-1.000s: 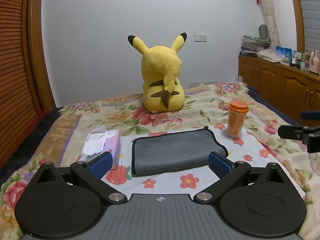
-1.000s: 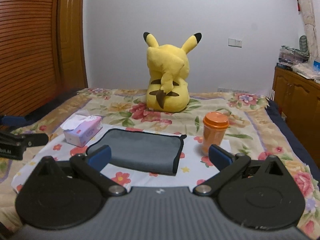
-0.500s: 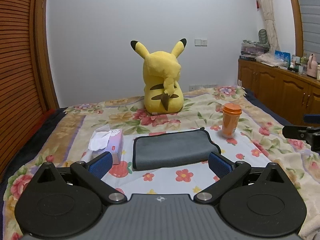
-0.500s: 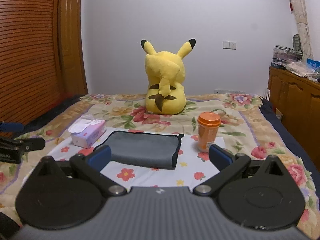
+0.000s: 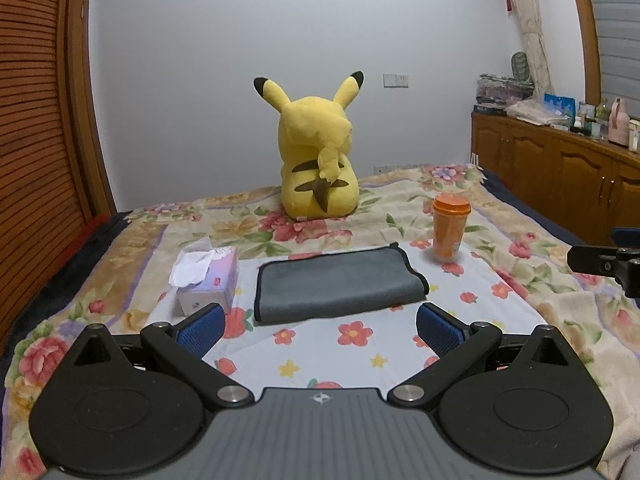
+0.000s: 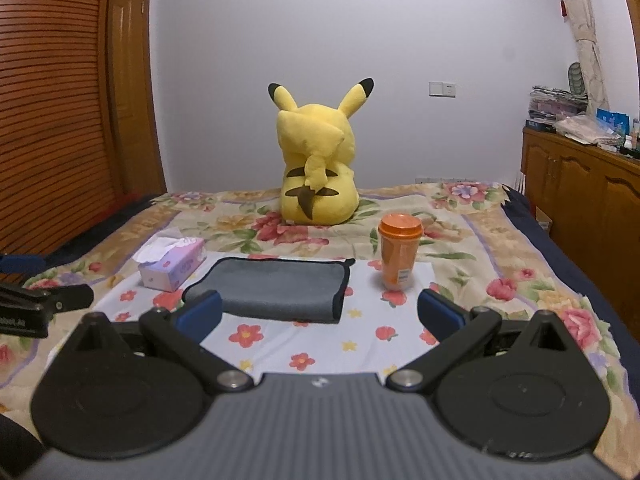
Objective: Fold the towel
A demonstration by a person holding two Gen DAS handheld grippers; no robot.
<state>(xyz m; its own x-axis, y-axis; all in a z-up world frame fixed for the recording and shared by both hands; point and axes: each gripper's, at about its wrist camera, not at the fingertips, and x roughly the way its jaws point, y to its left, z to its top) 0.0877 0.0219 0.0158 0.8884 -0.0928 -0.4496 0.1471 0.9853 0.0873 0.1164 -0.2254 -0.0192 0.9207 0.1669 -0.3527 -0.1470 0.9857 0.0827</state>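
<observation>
A grey towel with black trim (image 5: 340,284) lies folded flat on the floral bedspread, also in the right wrist view (image 6: 272,288). My left gripper (image 5: 320,330) is open and empty, held back from the towel's near edge. My right gripper (image 6: 320,312) is open and empty, also short of the towel, slightly to its right. Part of the right gripper shows at the right edge of the left wrist view (image 5: 604,266). Part of the left gripper shows at the left edge of the right wrist view (image 6: 40,300).
A tissue box (image 5: 206,280) sits left of the towel and an orange cup (image 5: 450,230) right of it. A yellow plush toy (image 5: 318,160) sits behind. A wooden cabinet (image 5: 560,176) stands right of the bed, a slatted wooden door (image 6: 48,100) left.
Both grippers have pulled back from the towel, so the towel, cup and tissue box look smaller and farther. The towel has not moved.
</observation>
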